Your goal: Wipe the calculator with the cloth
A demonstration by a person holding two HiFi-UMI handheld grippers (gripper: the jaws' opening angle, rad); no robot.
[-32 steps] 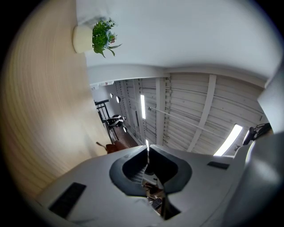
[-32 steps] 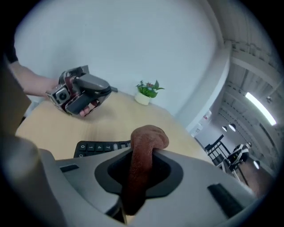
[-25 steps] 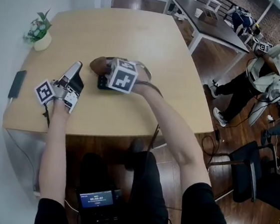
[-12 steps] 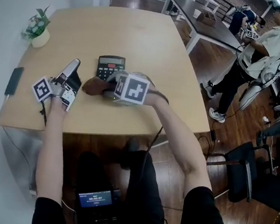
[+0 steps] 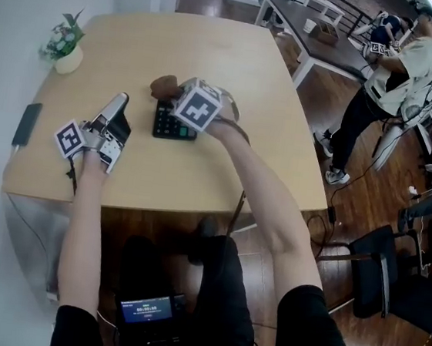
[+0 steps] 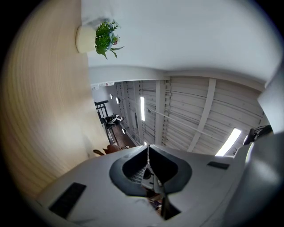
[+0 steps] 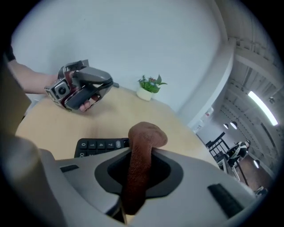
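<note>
A black calculator (image 5: 172,122) lies on the round wooden table (image 5: 214,52), its keys showing in the right gripper view (image 7: 98,144). My right gripper (image 5: 178,96) hovers over the calculator's far end, shut on a brown cloth (image 5: 164,86). The cloth (image 7: 141,148) sticks up in a bunch from between the jaws of the right gripper (image 7: 133,181). My left gripper (image 5: 117,104) rests on the table to the left of the calculator, shut and holding nothing; its view (image 6: 148,153) faces up towards the wall and ceiling. It also appears in the right gripper view (image 7: 84,88).
A small potted plant (image 5: 63,44) stands at the table's far left, and a dark phone (image 5: 26,125) lies at the left edge. A person (image 5: 397,80) stands at the right near another table (image 5: 325,33). A black chair (image 5: 380,265) sits lower right.
My right gripper with the cloth pulled back towards me off the calculator, then swept forward to its far end. The left gripper stayed put.
</note>
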